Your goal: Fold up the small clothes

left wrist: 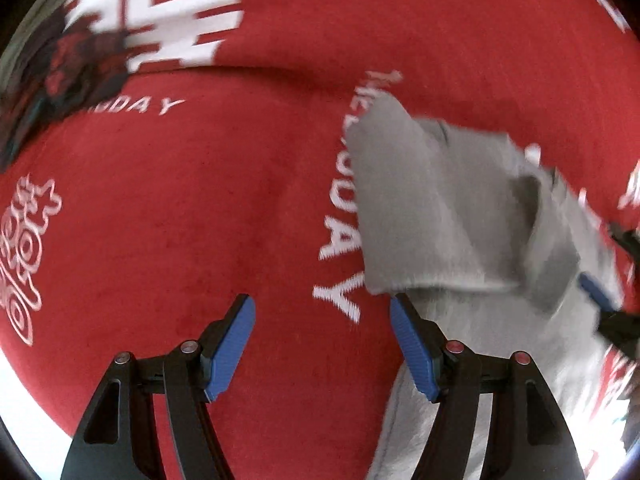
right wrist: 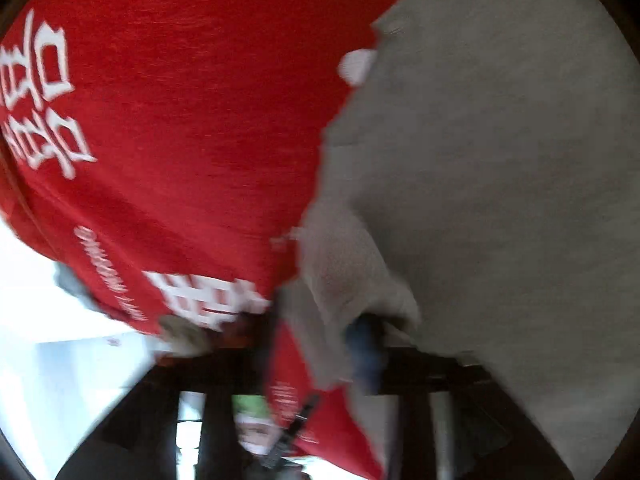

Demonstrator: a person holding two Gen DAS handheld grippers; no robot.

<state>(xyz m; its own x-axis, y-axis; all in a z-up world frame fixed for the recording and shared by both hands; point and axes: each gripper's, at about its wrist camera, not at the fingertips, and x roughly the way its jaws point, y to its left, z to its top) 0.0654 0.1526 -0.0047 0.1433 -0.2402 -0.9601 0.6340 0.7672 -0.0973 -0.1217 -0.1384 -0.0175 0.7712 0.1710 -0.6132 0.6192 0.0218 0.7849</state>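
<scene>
A small grey garment [left wrist: 460, 216] lies on a red cloth [left wrist: 200, 200] with white lettering, at the right of the left wrist view. Its near part is folded over itself. My left gripper [left wrist: 322, 344] is open and empty just left of the garment's near edge, with its right finger [left wrist: 412, 352] against the fabric. My right gripper [left wrist: 600, 292] shows at the right edge, pinching the garment's side. In the blurred right wrist view the grey garment [right wrist: 500, 160] fills the right half, and a bunched fold sits between that gripper's fingers [right wrist: 364, 344].
The red cloth [right wrist: 180, 120] covers the whole work surface. A dark patterned item [left wrist: 68, 68] lies at the far left. White floor [right wrist: 60, 340] and dark furniture legs [right wrist: 208, 420] show beyond the cloth's edge in the right wrist view.
</scene>
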